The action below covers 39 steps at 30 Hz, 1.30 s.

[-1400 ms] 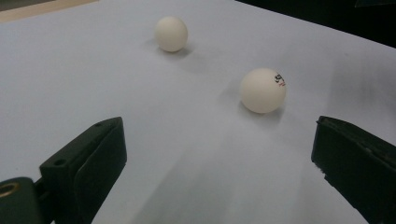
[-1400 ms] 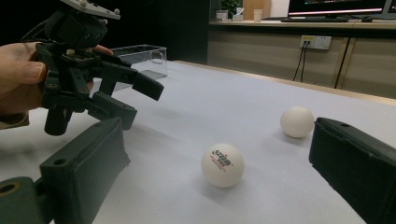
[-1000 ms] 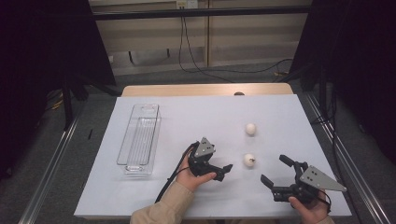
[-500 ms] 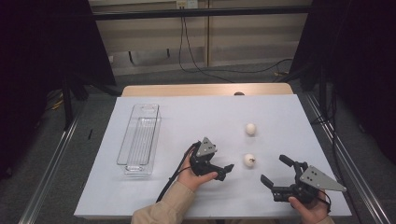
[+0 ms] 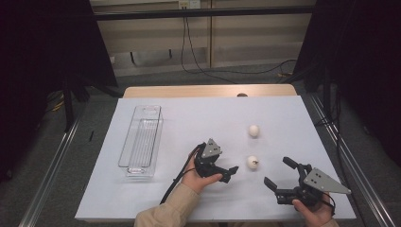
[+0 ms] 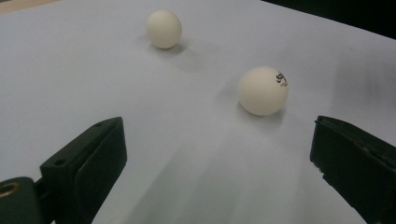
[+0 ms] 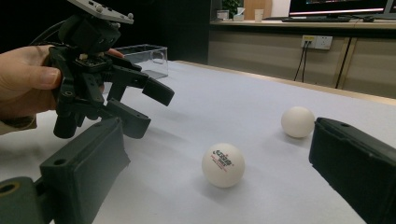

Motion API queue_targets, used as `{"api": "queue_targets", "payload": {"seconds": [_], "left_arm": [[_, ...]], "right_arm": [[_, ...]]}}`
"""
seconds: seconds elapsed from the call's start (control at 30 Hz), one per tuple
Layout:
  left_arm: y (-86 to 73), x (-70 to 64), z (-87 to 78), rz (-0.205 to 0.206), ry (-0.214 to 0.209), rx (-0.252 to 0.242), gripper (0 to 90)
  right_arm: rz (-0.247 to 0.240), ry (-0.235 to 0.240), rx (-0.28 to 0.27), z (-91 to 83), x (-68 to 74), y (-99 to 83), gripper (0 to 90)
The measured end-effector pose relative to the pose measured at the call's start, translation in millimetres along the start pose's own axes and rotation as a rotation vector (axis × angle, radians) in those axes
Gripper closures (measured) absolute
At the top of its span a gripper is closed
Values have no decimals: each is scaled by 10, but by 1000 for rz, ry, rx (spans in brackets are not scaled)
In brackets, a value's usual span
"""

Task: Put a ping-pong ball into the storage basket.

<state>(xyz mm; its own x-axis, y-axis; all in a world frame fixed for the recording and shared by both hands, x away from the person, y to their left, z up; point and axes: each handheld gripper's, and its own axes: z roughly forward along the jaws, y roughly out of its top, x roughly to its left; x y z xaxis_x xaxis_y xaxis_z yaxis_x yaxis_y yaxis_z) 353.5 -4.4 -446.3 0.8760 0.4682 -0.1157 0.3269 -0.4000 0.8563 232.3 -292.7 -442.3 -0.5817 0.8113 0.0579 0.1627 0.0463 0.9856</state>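
At the far left of the white tabletop, a clear plastic tray is seen lying lengthwise, well apart from everything else. Toward the middle, the left gripper is held in the person's left hand, its jaws spread wide apart and pointed toward 3 o'clock with nothing between them. Just beyond the jaw tips, at 3 o'clock from that gripper, the nearer ball rests on the sheet, near but not touched; red and dark print is seen on it in the left gripper view. At 12 o'clock from this ball, a plain second ball lies apart from it, also shown farther off in the left gripper view. At the right, the right gripper is held low in the right hand, jaws likewise wide apart and empty, aimed toward 10 o'clock. In the right gripper view the printed ball is seen on the sheet ahead between the jaws, untouched.
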Motion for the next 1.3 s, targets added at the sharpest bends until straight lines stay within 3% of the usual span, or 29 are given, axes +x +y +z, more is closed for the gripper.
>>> {"api": "queue_targets", "payload": {"seconds": [1.3], "left_arm": [[48,-56,173,16,-19,27,37]], "right_arm": [[-4,-1,-5,-4,-9,3,31]]}}
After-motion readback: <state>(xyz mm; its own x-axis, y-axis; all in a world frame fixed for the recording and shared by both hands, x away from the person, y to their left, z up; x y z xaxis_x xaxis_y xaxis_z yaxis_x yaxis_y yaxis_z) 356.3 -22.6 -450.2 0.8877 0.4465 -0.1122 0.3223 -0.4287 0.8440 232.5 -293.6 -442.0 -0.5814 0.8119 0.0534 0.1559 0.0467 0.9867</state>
